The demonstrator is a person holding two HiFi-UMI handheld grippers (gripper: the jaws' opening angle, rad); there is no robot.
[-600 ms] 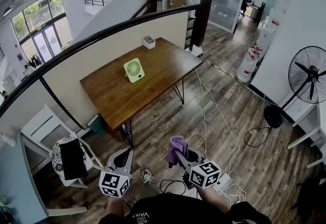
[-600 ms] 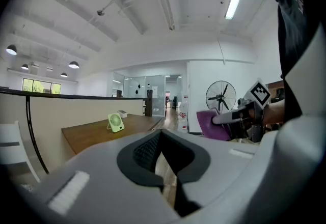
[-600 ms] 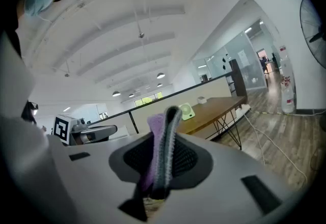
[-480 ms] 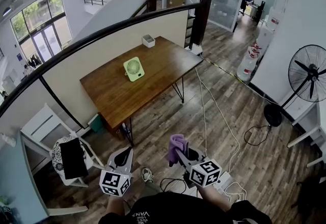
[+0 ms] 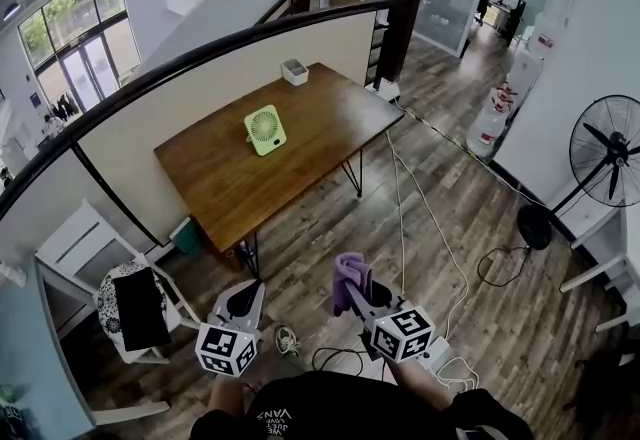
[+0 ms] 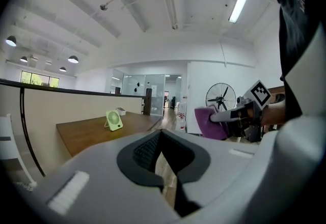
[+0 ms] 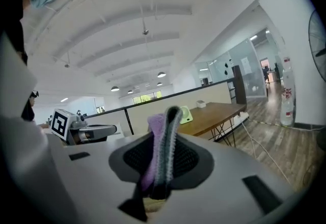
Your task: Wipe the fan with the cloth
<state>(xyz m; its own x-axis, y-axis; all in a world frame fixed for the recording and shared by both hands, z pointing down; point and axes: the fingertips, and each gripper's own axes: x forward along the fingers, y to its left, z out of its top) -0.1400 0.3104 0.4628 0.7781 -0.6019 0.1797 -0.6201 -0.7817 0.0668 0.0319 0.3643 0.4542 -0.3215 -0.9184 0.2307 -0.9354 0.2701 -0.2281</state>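
A small light-green fan [image 5: 265, 130] stands upright on the wooden table [image 5: 300, 163], well ahead of both grippers; it also shows as the fan [image 6: 114, 120] and, partly hidden by the cloth, the fan [image 7: 185, 114]. My right gripper [image 5: 358, 298] is shut on a folded purple cloth [image 5: 348, 280], which sticks up between the jaws as the cloth [image 7: 162, 139]. My left gripper [image 5: 243, 300] is shut with nothing in it, held low above the floor near the table's front corner. In the left gripper view the cloth [image 6: 209, 122] appears at the right.
A white box [image 5: 295, 71] sits at the table's far end. A white chair [image 5: 110, 293] with dark items stands left. Cables [image 5: 400, 228] run across the wood floor, and a power strip [image 5: 440, 353] lies near my feet. A black pedestal fan [image 5: 605, 153] stands at the right.
The view has shifted slightly toward the table; both grippers keep their places in front of me, the cloth still held.
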